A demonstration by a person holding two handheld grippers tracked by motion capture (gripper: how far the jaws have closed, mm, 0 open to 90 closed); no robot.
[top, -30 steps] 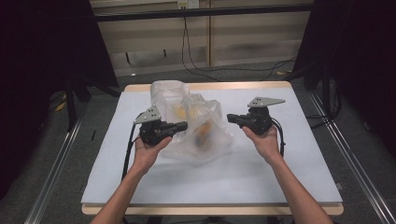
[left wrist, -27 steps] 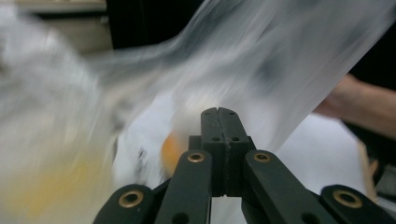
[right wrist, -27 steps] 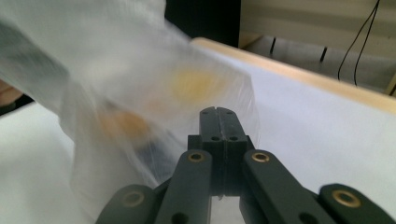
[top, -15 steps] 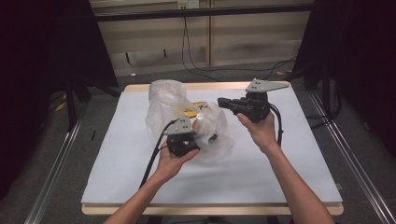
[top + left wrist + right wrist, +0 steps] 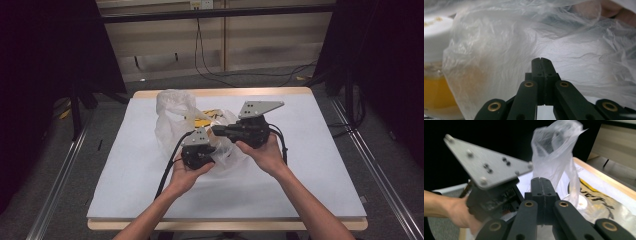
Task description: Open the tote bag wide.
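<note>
A crumpled clear plastic bag [image 5: 172, 112] lies on the white table [image 5: 310, 165], with a yellow printed packet [image 5: 202, 117] inside it. My left gripper [image 5: 205, 145] is at the bag's near side, jaws shut and pointing into the film [image 5: 529, 37]; nothing shows between them. A jar with a white lid and orange contents [image 5: 434, 75] sits behind the film at left. My right gripper [image 5: 216, 131] hovers just above and right of the left one, pointing left, jaws shut. In the right gripper view, its shut tips [image 5: 541, 181] face the bag's raised top [image 5: 556, 150] and the yellow packet [image 5: 599, 200].
The left gripper's grey plate [image 5: 484, 162] and the hand holding it [image 5: 451, 210] sit close before the right gripper. The table's wooden edge [image 5: 225, 92] runs along the far side. Cables [image 5: 215, 70] lie on the floor beyond, and metal rails [image 5: 60, 185] flank the table.
The left gripper has moved from the bag's left side to its near edge. The right gripper has come in leftward and upward over the bag, close to the left one.
</note>
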